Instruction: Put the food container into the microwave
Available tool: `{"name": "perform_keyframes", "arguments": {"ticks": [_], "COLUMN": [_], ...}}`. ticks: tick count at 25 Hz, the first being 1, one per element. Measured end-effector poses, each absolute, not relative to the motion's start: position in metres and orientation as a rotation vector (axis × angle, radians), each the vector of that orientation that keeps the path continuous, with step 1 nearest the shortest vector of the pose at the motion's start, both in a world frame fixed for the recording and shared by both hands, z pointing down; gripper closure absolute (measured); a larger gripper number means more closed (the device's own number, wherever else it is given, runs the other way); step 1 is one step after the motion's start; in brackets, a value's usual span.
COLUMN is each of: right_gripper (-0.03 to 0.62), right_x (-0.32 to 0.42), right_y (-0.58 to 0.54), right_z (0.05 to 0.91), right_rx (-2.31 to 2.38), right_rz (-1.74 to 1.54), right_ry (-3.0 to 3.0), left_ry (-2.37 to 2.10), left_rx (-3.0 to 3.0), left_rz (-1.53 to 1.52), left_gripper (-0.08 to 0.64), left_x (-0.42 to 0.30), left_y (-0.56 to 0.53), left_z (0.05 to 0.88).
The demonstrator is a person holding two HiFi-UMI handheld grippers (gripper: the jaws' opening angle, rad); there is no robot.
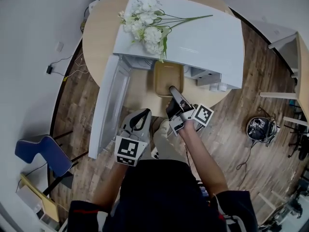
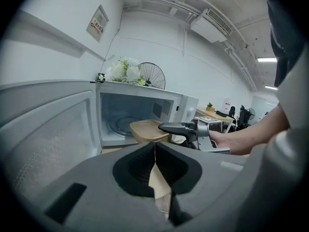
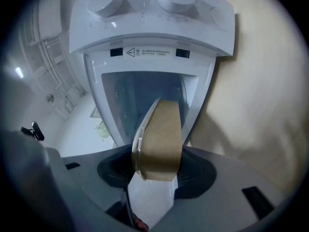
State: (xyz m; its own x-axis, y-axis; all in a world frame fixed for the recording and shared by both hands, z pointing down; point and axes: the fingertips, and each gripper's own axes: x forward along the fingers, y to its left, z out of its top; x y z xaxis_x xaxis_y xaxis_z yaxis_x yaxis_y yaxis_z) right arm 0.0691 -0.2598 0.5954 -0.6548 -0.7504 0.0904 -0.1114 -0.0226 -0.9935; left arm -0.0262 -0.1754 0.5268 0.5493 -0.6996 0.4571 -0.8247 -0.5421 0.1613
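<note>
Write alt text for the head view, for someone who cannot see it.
Seen from above, the right gripper holds a tan food container at the mouth of a white microwave whose door stands open. White flowers lie on top.

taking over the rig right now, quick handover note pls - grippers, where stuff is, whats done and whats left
Right gripper: shut on the near edge of the tan food container, holding it at the microwave's mouth.
Left gripper: shut, empty, low beside the door.
Microwave: on the round table, door swung wide open.
Done: door open, container picked up and brought to the opening.
Left: slide the container onto the turntable, release, back out; probably close the door.
</note>
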Motion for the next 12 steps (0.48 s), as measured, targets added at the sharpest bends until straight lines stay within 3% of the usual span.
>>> {"name": "perform_keyframes", "arguments": {"ticks": [12], "right_gripper": [0.376], "right_x": [0.064], "right_y": [-0.29], "right_z": [0.61], "right_rx": [-0.882], "right_rz": [-1.697], "right_ry": [1.677], "left_ry": [-1.244], "left_rx": [2.428], "left_rz": [0.48], "left_gripper": [0.541], "left_x": [-0.023], "left_y": [-0.185], "left_z": [0.532]}}
